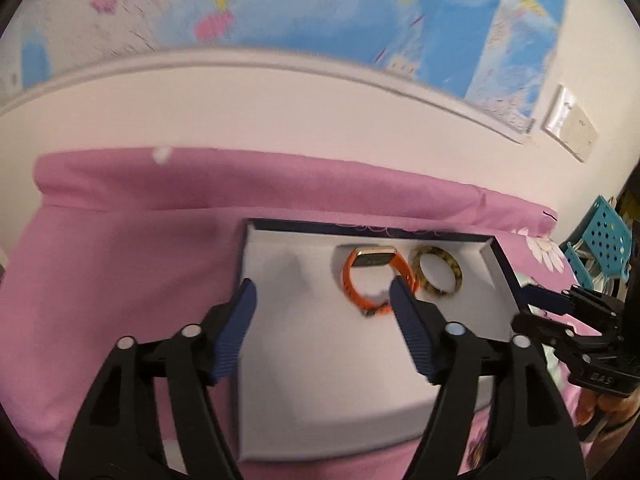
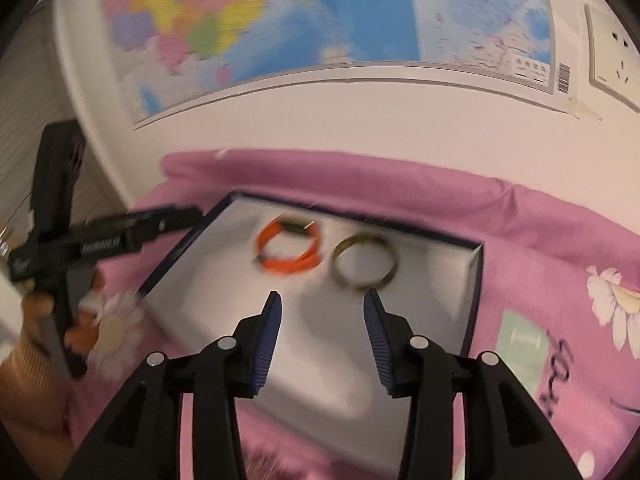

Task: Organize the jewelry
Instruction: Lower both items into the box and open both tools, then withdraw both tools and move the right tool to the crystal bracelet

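Note:
A shallow white-lined box with a dark blue rim (image 1: 505, 264) lies on a pink cloth. In it lie an orange-strapped watch (image 1: 374, 280) and, to its right, a mottled yellow-brown bangle (image 1: 438, 274). My left gripper (image 1: 322, 300) is open and empty, held over the near half of the box, its right finger just in front of the watch. In the right wrist view the box (image 2: 474, 300), the watch (image 2: 288, 250) and the bangle (image 2: 366, 266) show blurred. My right gripper (image 2: 322, 304) is open and empty, a little short of the bangle.
The pink flowered cloth (image 1: 120, 260) covers the surface up to a white wall with a coloured map (image 1: 320, 12) and a socket (image 2: 612, 56). A teal perforated basket (image 1: 604, 240) stands at the far right. The other gripper (image 1: 580, 328) shows at the box's right side.

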